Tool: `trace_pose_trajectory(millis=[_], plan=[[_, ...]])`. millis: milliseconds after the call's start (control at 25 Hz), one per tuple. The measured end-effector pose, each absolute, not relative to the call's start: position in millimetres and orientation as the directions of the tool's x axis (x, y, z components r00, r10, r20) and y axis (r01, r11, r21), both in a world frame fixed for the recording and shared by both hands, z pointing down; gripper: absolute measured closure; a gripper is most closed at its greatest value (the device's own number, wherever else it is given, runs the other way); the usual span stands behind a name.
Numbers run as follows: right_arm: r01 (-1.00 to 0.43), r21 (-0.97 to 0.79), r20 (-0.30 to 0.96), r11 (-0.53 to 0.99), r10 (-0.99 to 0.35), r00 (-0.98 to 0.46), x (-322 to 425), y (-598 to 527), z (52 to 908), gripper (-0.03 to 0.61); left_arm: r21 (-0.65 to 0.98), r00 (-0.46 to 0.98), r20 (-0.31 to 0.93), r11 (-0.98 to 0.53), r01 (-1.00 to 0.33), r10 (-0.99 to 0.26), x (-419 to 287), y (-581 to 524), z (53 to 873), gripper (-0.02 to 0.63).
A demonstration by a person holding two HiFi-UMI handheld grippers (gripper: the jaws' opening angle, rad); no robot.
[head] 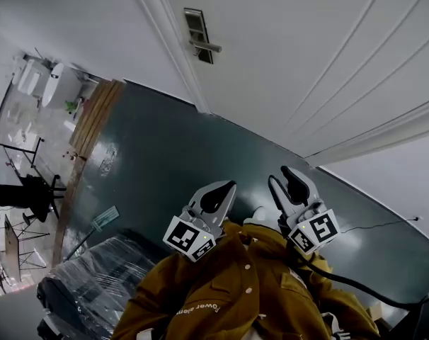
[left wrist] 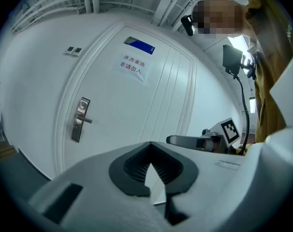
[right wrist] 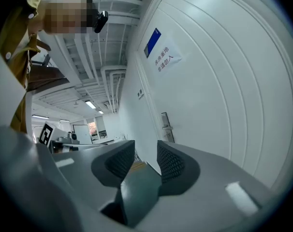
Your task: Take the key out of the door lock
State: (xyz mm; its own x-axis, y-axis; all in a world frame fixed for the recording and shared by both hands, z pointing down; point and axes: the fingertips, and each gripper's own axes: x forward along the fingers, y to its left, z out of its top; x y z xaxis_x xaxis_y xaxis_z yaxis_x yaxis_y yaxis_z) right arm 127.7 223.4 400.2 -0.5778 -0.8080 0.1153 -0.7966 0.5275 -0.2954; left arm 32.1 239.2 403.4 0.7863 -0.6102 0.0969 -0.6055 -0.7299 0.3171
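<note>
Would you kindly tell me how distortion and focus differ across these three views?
Head view: tilted, mild bowing, door sharp. Left gripper view: strong fisheye, dark corners, left claw soft. Right gripper view: same fisheye, door panels bulge, right claw blurred.

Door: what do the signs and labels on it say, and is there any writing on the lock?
Paper sign: "库房重地 非请勿入"
Blue plate above it: too small to read any text.
Lock plate: no lettering can be made out.
</note>
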Motion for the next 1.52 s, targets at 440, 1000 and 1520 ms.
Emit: trace_pose_trajectory(millis=[440,1000,1520], plan=[[-0.804,-0.241,0.151,0.543,-0.797,-0.584,149,219,407,0.572,0.347,0.725,0.147,-0.651,-0.675,-0.673,30,229,416,0.617],[-0.761,-0.191,0.161,0.620,-0.745,-0.648,54,14,417,0.572,0.380,0.720,0.106,-0.641,-0.667,-0.686,-45,26,441,0.616],[-0.722,-0.006,0.277,0.691,-0.693,-0.666,30,-136,430,0.440,0.565,0.710,0.138,-0.534,-0.629,-0.690,-67,-119,493,0.615]])
